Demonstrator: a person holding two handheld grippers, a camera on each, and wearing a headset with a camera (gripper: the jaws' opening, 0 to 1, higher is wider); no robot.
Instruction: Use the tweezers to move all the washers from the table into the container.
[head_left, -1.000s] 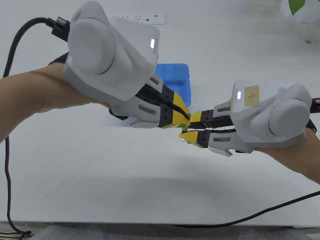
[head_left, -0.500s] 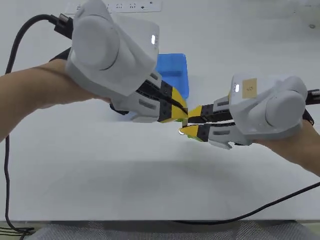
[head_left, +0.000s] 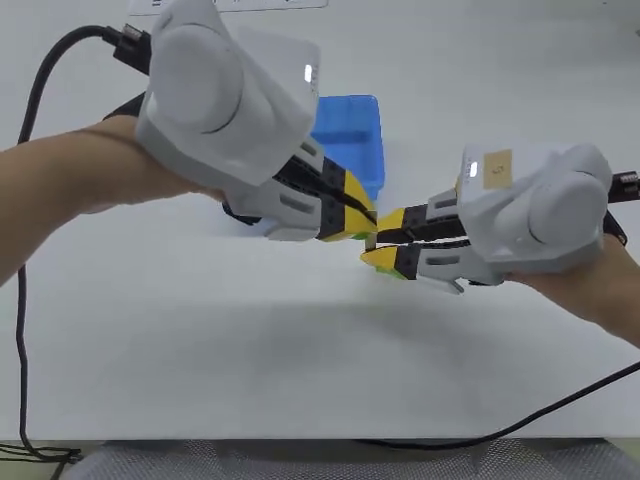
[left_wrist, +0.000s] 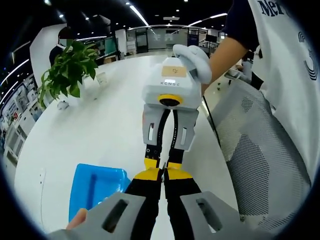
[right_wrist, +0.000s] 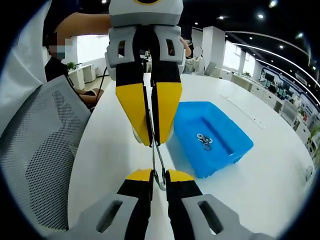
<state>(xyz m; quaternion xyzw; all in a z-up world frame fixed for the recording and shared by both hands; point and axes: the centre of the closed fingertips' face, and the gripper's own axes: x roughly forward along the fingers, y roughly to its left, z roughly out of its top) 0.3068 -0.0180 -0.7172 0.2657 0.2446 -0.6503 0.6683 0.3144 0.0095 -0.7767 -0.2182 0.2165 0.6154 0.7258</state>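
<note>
Tweezers (right_wrist: 156, 157) pinched at both ends: right gripper (right_wrist: 152, 179) clamped on the near end, left gripper (right_wrist: 152, 141) clamped on the far end. Claws point at each other, tips almost touching, held above the table (right_wrist: 107, 165). Looks like a handover or regrip; next, one claw must let go. Beyond, the blue container (right_wrist: 220, 162) holds several washers (right_wrist: 204, 140).

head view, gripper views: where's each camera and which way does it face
Head view: on the head, looking down at the table; forearms, left gripper and right gripper tip to tip.
Left gripper view: on the left gripper, facing the right gripper and the person's torso; own jaws below.
Right gripper view: on the right gripper, facing the left, tweezers, washers; own jaws below.
All share the blue container.
</note>
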